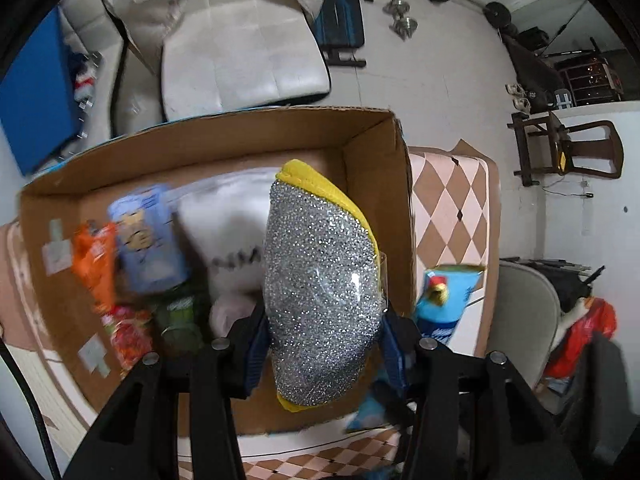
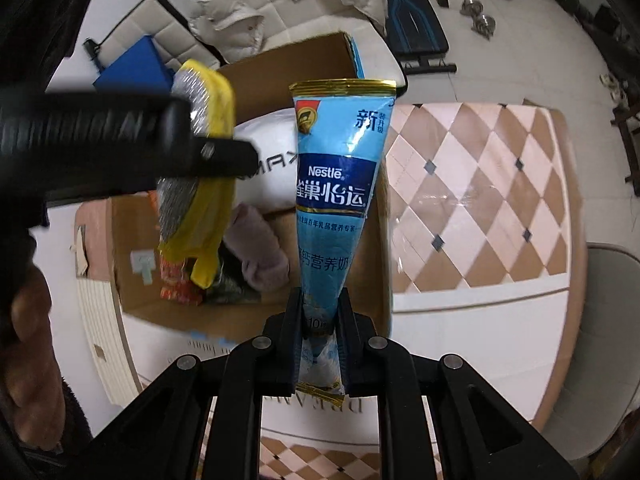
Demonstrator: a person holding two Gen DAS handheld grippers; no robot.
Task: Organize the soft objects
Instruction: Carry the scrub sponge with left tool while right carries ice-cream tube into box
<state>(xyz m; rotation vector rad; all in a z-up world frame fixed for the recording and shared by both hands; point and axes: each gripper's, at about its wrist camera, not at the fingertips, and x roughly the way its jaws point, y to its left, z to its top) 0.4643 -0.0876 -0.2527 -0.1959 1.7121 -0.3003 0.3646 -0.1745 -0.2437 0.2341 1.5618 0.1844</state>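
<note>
My left gripper (image 1: 322,344) is shut on a silver-and-yellow scouring sponge (image 1: 320,280) and holds it over the open cardboard box (image 1: 224,140). The sponge also shows in the right wrist view (image 2: 200,120), with the left gripper's black body across it. My right gripper (image 2: 320,312) is shut on the bottom of a blue Nestle milk powder pouch (image 2: 340,176), upright over the box's right wall. The pouch also shows in the left wrist view (image 1: 444,292), right of the box.
In the box (image 2: 312,60) lie a white pillow (image 1: 232,216), a pink cloth (image 2: 260,252), blue, orange and red snack packs (image 1: 148,236) and a green item. The box sits on a checkered table (image 2: 480,200). A chair (image 1: 524,312) stands at right.
</note>
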